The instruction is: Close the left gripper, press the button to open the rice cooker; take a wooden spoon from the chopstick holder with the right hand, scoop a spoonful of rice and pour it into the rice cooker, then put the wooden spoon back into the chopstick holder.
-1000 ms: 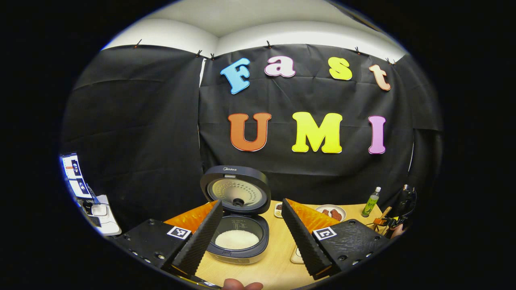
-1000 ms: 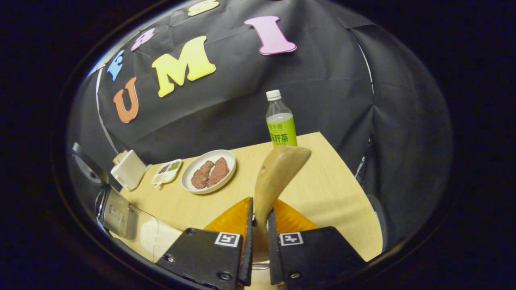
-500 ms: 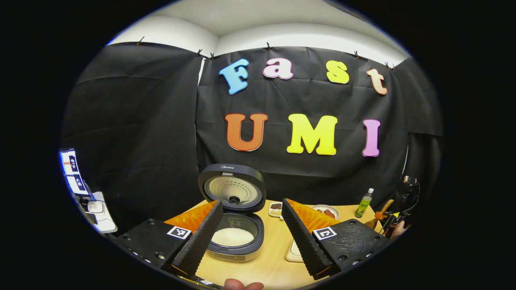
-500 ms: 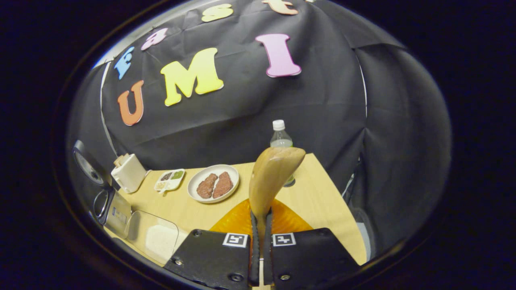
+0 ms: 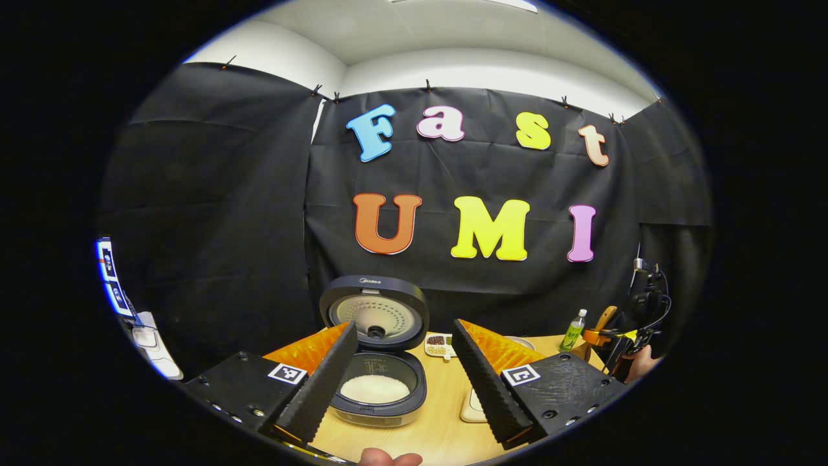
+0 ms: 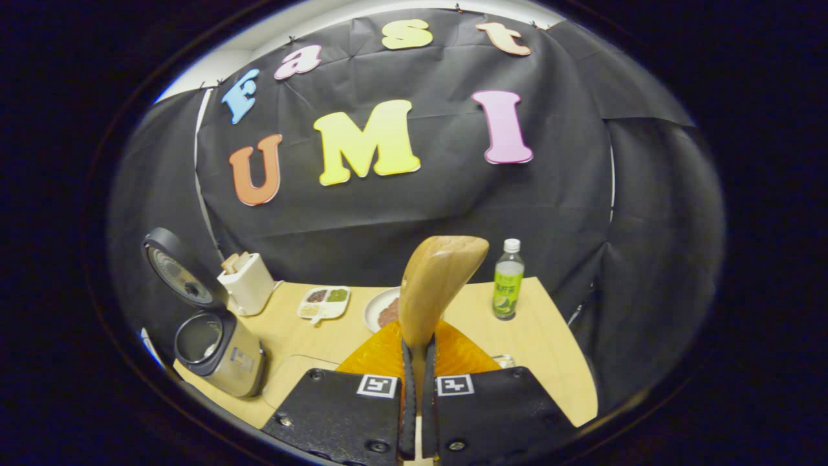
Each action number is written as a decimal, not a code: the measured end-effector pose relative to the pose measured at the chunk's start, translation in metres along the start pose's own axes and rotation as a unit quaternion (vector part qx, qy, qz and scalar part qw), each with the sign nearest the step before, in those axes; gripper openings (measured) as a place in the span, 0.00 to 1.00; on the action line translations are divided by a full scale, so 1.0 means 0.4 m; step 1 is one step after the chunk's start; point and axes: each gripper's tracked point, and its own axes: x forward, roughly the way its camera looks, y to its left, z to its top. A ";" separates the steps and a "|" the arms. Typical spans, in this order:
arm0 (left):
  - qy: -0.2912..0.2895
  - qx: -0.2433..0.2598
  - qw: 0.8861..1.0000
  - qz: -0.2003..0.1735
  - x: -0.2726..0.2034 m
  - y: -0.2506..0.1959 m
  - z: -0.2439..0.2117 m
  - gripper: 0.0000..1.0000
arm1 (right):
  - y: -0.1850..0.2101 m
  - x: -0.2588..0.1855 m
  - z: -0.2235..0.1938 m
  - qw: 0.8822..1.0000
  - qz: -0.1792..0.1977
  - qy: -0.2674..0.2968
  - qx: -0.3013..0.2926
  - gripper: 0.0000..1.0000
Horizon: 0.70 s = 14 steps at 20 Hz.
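We are seeing even, fairly bright light falling from overhead in the left gripper view, where a ceiling light is glowing at the top edge and the white wall band under it is looking washed out. The black cloth is soaking up light, so the middle of both views is staying dark. The wooden table is catching soft light, with faint shadows beneath what stands on it. Fisheye distortion is bending straight lines toward the edges, strongly in the right gripper view. The wooden spoon, close to the lens, is looking slightly soft. A screen at the left edge is glaring blue-white.
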 end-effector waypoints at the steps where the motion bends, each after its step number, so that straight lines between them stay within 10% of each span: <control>1: 0.000 0.001 1.000 0.001 0.000 0.020 -0.002 0.95 | 0.033 0.003 -0.015 1.000 0.002 0.006 0.000 0.09; 14: 0.023 0.021 0.998 0.048 -0.047 0.251 -0.035 0.95 | 0.190 0.129 -0.327 0.990 -0.072 0.094 -0.080 0.09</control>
